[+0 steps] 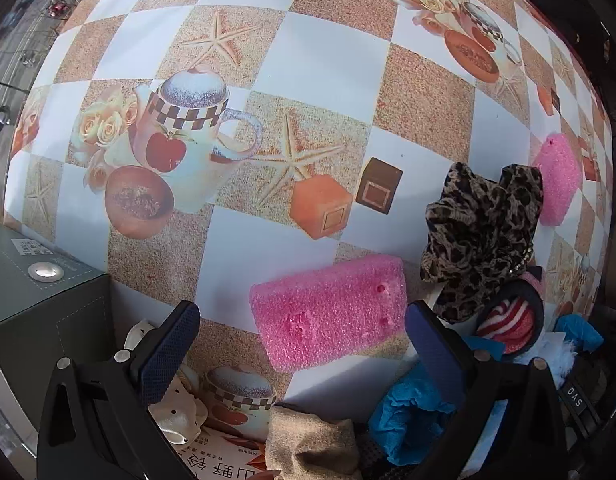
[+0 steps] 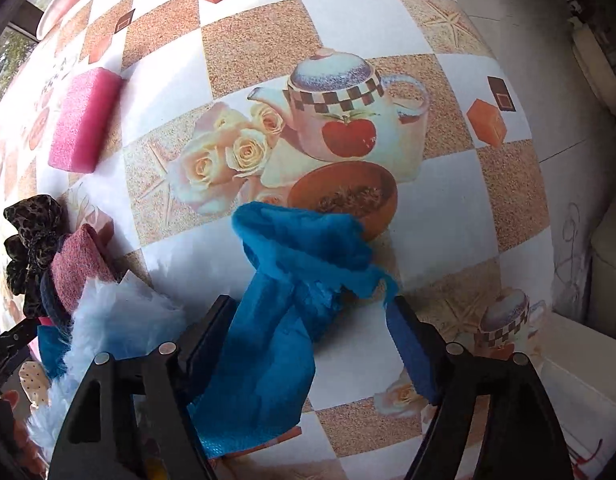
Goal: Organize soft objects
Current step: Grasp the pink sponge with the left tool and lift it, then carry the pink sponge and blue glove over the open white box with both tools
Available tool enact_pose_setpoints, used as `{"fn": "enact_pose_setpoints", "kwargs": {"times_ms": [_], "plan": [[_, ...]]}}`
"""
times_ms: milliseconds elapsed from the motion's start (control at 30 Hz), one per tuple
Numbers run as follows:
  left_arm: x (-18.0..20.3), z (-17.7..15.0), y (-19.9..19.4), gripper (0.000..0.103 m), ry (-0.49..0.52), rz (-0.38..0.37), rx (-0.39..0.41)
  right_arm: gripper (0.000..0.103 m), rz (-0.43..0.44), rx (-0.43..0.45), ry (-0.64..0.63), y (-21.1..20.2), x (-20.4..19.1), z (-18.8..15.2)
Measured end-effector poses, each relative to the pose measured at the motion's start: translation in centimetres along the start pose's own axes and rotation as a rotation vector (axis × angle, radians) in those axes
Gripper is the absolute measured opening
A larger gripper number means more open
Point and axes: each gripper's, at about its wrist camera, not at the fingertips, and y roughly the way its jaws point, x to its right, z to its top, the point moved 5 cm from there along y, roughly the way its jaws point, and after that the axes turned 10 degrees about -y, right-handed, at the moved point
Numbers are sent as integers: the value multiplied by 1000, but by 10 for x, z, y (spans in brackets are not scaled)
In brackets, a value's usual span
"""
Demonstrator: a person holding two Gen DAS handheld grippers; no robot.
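Observation:
A pink sponge lies on the patterned tablecloth, just ahead of my open left gripper, between its fingers' line. A leopard scrunchie and a second pink sponge lie to the right. A blue cloth lies bunched between the wide-open fingers of my right gripper, touching the left finger. The second pink sponge and the scrunchie show at left in the right wrist view.
A dark green box stands at left. A beige cloth, blue cloth, striped red sock and cream dotted fabric crowd the near edge. Pale blue fluffy fabric and pink knit lie left.

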Motion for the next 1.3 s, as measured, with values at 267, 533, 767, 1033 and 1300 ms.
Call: {"fn": "enact_pose_setpoints", "kwargs": {"times_ms": [267, 533, 767, 1033, 1300], "plan": [[4, -5, 16, 102, -89, 78, -68, 43, 37, 17, -8, -23, -2, -18], [4, -2, -5, 22, 0, -29, -9, 15, 156, 42, 50, -41, 19, -39], [6, -18, -31, 22, 87, -39, 50, 15, 194, 65, 63, -59, 27, -51], [27, -58, -87, 22, 282, 3, 201, 15, 207, 89, 51, -85, 31, -66], [18, -84, -113, 22, 406, 10, 276, 15, 217, 136, 14, -116, 26, -85]]}}
